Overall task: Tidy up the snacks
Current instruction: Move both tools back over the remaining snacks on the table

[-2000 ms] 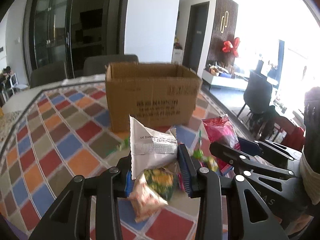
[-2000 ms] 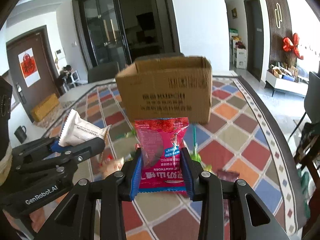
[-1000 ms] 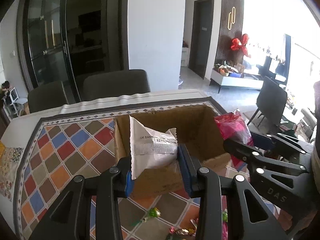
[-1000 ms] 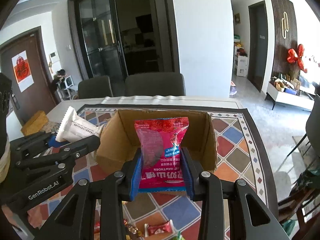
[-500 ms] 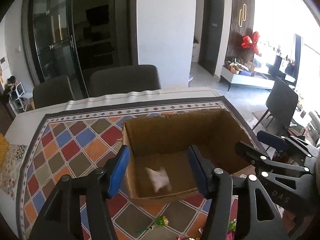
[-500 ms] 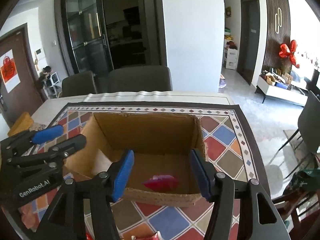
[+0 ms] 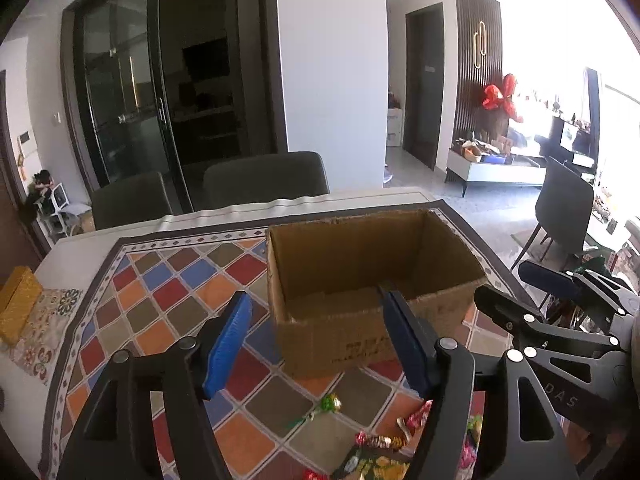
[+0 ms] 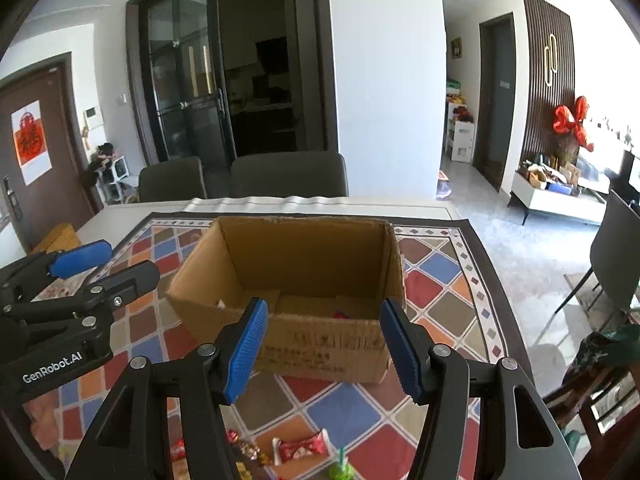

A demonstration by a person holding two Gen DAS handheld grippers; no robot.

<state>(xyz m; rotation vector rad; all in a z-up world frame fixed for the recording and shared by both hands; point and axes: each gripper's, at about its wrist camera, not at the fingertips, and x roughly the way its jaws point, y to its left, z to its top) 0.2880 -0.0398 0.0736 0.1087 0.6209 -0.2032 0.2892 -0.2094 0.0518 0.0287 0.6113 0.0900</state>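
An open cardboard box (image 7: pixel 332 344) (image 8: pixel 320 352) stands on the checked tablecloth (image 7: pixel 168 296). My left gripper (image 7: pixel 314 304) hovers just before its near wall, jaws opening, nothing between them. My right gripper (image 8: pixel 324 308) is open and empty, also in front of the box. In the right wrist view a sliver of the red snack packet (image 8: pixel 342 314) and a white packet corner (image 8: pixel 222 303) show inside the box. Several loose candies (image 7: pixel 376 440) (image 8: pixel 300 450) lie on the cloth below the grippers. Each gripper shows in the other's view: right gripper (image 7: pixel 516 286), left gripper (image 8: pixel 116 266).
Two dark chairs (image 8: pixel 288 176) stand behind the table's far edge. A yellow box (image 7: pixel 16 308) lies at the left on a patterned mat. The table's right edge (image 8: pixel 500 280) drops to the floor, with another chair (image 8: pixel 616 256) beyond.
Both grippers let go of their packets, the white one and the red one, which fell into the box. Both jaws opened wider and both grippers drew back from over the box.
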